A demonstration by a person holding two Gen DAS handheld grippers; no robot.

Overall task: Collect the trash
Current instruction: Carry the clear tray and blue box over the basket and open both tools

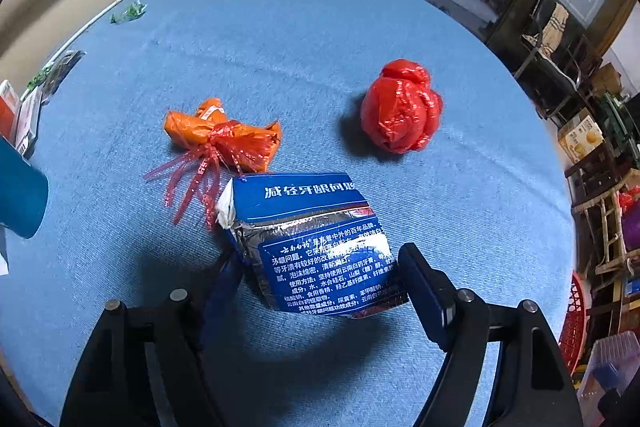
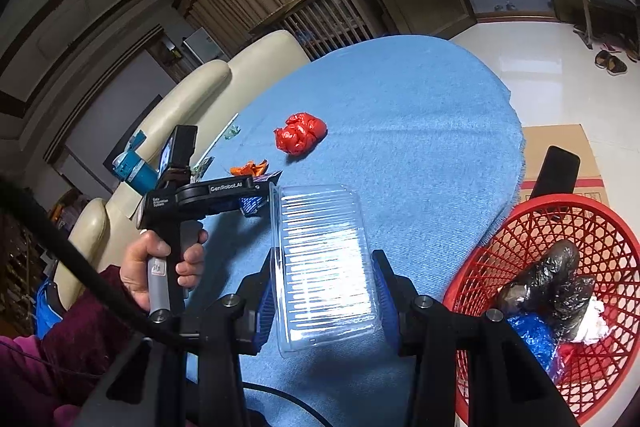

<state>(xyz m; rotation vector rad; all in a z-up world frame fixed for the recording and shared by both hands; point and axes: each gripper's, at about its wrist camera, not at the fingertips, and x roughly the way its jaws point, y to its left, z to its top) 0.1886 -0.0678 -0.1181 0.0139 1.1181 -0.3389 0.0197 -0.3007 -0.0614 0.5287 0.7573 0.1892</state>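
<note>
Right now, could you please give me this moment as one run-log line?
left claw: open around blue toothpaste box | right claw: shut on clear plastic tray | red basket: holds bagged trash | red bag: on table

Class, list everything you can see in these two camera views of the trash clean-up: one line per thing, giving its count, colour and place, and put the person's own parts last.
Toothpaste box: one, blue and silver, crushed, on the cloth between the left gripper's fingers.
Wrapper: one, orange, tied with red ribbon, beyond the box.
Bag: one, red, balled up, farther right on the cloth.
Tablecloth: one, blue, covering the table.
Tray: one, clear plastic, ridged, between the right gripper's pads.
Basket: one, red mesh, beside the table, holding black, blue and white trash.
Cardboard box: one, brown, behind the basket.
Sofa: one, cream, behind the table.
Left gripper: black, open.
Right gripper: black, shut on the tray.
Hand: one, holding the left gripper's handle.
</note>
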